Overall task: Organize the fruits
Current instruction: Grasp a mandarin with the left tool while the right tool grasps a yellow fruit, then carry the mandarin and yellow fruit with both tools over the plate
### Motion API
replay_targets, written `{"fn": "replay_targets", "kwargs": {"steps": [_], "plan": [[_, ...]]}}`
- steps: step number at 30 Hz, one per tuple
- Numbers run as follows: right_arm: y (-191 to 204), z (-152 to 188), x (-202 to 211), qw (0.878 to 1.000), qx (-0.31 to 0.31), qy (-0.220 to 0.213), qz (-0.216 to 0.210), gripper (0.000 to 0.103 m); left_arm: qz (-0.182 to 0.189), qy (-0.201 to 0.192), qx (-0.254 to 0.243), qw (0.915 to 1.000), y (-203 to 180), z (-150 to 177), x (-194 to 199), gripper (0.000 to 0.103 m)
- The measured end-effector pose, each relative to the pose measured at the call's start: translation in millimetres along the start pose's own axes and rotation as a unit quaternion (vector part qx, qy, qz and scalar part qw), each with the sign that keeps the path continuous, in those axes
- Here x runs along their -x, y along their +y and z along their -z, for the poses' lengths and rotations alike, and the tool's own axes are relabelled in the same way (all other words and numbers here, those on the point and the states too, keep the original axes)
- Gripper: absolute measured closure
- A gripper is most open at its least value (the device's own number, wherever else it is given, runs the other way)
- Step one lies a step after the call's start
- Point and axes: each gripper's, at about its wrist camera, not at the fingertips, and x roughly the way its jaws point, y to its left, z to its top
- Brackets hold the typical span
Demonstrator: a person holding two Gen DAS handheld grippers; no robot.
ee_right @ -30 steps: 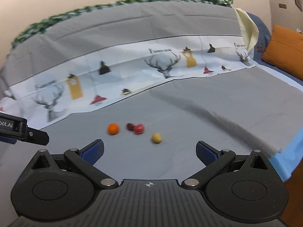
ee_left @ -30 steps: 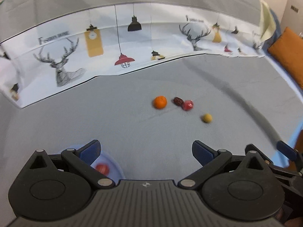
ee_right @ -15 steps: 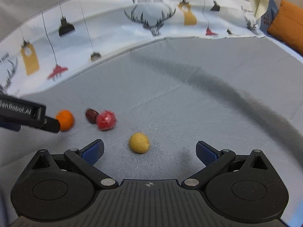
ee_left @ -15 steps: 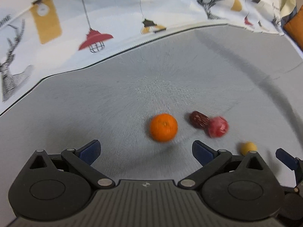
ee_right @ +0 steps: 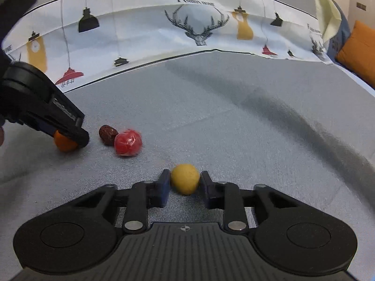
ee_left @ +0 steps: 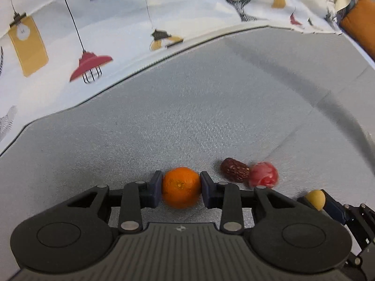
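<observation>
Left hand-held gripper (ee_left: 181, 190), jaws just closed, clamps a dimpled orange (ee_left: 181, 187); right hand-held gripper (ee_right: 184, 183) likewise clamps a smooth yellow fruit (ee_right: 185, 178). Both fruits rest on a grey woven surface (ee_right: 234, 126). Beyond: wrinkled brown date (ee_right: 107, 134), red wrapped ball (ee_right: 128, 142), printed sheet (ee_right: 145, 28), orange cushion (ee_right: 358, 49).

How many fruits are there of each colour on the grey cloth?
Orange: 1, the orange
Yellow: 1, the yellow fruit
Red: 1, the red fruit
Dark brown: 1, the date
Total: 4
</observation>
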Motion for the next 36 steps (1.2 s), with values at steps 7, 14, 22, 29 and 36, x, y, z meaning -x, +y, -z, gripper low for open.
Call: {"fn": "replay_targets", "kwargs": {"steps": [7,14,22,29,36], "plan": [[-13,-17,38,0.999,-0.036,-0.024,0.006,0.075,0.003,-0.015,0.014,0.9998,9,11,49,0.066],[-13,-32,136,0.995,-0.029,-0.094,-0.035,0.075,0.000,-0.050,0.051,0.9974,28,53,162,0.066],[12,-11,264,0.984,0.008,-0.130,-0.118,0.075,-0.023,-0.068,0.112,0.9912,62,141,291,0.066],[51,36,347,0.972,0.048,-0.107,-0.202,0.075,-0.044,-0.071,0.142,0.9863,81,226,371,0.066],[73,74,407,0.962,0.086,-0.108,-0.235,0.075,-0.050,-0.081,0.165,0.9817,87,292,422,0.066]]}}
